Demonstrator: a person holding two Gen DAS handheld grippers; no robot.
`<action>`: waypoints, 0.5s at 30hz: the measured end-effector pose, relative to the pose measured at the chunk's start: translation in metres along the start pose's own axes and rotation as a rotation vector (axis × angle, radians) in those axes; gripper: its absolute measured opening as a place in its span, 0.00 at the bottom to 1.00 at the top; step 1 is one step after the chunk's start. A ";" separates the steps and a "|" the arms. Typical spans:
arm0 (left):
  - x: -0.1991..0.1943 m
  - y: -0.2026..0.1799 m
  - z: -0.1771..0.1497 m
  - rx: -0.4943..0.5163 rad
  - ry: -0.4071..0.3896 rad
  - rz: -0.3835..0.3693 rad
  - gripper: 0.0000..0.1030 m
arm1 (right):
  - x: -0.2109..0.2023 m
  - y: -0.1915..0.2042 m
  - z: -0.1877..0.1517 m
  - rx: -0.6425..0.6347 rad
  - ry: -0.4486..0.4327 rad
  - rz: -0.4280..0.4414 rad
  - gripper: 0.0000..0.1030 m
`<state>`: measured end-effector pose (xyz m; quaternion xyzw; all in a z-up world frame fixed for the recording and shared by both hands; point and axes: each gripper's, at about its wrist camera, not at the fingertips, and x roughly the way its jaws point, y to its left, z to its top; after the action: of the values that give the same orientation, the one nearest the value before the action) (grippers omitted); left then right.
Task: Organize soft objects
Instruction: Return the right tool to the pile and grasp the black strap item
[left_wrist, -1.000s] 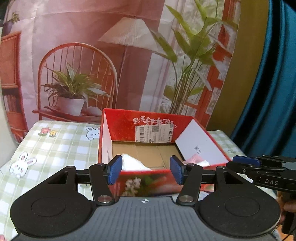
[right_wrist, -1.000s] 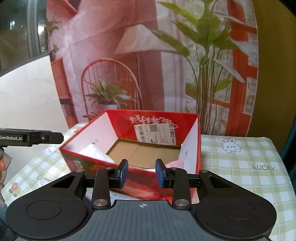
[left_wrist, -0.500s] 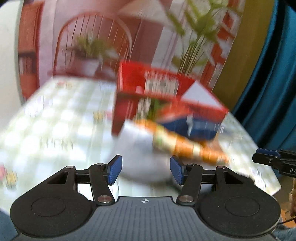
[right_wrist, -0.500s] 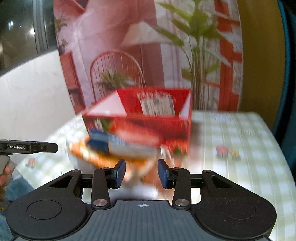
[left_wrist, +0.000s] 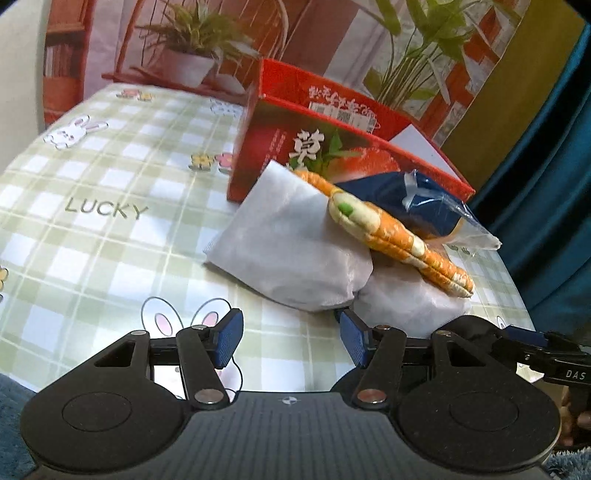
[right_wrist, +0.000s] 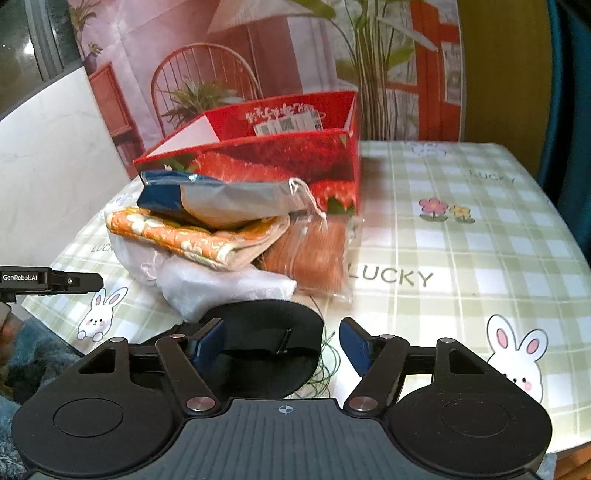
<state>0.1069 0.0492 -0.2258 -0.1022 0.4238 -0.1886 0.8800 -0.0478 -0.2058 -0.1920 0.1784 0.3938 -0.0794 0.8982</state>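
A pile of soft things lies on the checked tablecloth in front of the red strawberry box (left_wrist: 332, 147): a white fabric bag (left_wrist: 291, 236), a folded orange patterned cloth (left_wrist: 399, 236) and a blue item in clear plastic (left_wrist: 417, 199). My left gripper (left_wrist: 291, 338) is open and empty, low over the cloth just short of the white bag. In the right wrist view a grey drawstring pouch (right_wrist: 240, 201) tops the pile. My right gripper (right_wrist: 282, 343) has its jaws opening, with a black soft item (right_wrist: 266, 332) lying between them; its right pad stands clear of the item.
An orange packet in clear plastic (right_wrist: 314, 254) leans at the pile's right. Bare tablecloth (right_wrist: 461, 240) stretches to the right of the box, and more of the tablecloth (left_wrist: 110, 192) to its left. A printed backdrop hangs behind; a teal curtain (left_wrist: 554, 166) is at the right.
Both grippers came down from over the box's open top to low in front of the pile. The right jaws have widened. The left jaws look the same.
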 end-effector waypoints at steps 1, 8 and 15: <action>0.001 0.000 -0.002 0.000 0.007 -0.003 0.59 | 0.001 -0.001 0.000 0.004 0.007 0.002 0.63; 0.011 -0.001 -0.006 0.014 0.044 -0.010 0.65 | 0.017 -0.003 -0.006 0.037 0.072 0.021 0.58; 0.017 -0.004 -0.007 0.025 0.067 -0.010 0.65 | 0.023 0.003 -0.008 0.021 0.088 0.042 0.52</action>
<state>0.1099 0.0385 -0.2413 -0.0868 0.4501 -0.2016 0.8656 -0.0364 -0.1998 -0.2134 0.1996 0.4280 -0.0568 0.8796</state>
